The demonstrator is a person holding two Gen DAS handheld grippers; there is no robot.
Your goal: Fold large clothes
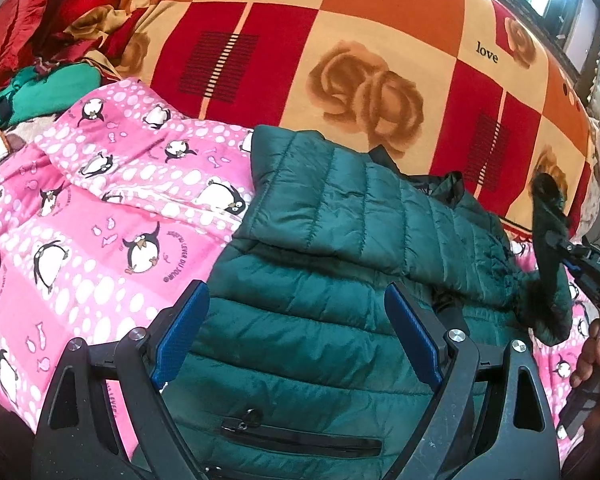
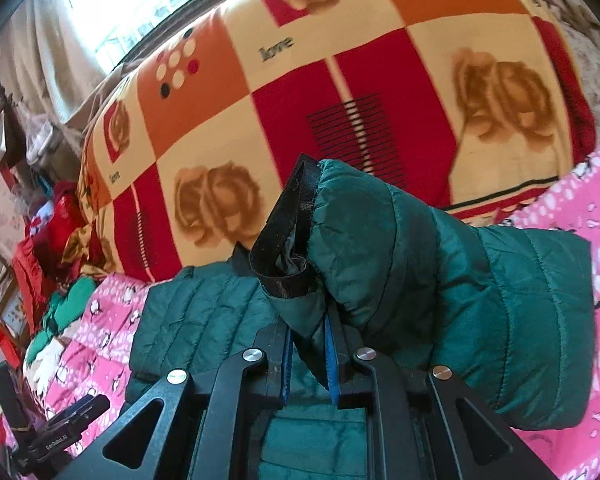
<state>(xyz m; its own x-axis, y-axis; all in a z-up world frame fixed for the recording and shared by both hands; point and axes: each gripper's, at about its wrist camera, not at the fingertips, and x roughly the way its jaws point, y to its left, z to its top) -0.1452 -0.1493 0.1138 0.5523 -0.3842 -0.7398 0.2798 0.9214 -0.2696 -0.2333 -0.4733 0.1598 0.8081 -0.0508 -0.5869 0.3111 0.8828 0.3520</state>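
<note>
Right now the dark green quilted jacket (image 1: pixel 320 320) is lying on a pink penguin-print blanket (image 1: pixel 80 240), with its zipped pocket (image 1: pixel 300 436) facing up near the left wrist camera; one sleeve (image 1: pixel 380 204) is lying folded across the body of the jacket, reaching toward the pink blanket on the left. Behind both, a checked blanket (image 1: pixel 380 40) in red, orange and cream, printed with roses and the word "love", is covering the bed; a heap of red and green clothes (image 1: pixel 40 40) is sitting at its far left corner.

The left gripper (image 1: pixel 296 340) is hovering over the jacket's front with its blue-padded fingers (image 1: pixel 184 332) spread wide; nothing is sitting between them, and whether they are touching the fabric cannot be told.

The right gripper (image 2: pixel 308 344) is pinching the other sleeve (image 2: pixel 440 280) just behind its black-edged cuff (image 2: pixel 284 232), its jaws pressed together on the green fabric; the cuff is standing up above the fingers, and the sleeve is arching off to the right; the person's hand (image 1: pixel 596 356) is showing at the right edge of the left view.
</note>
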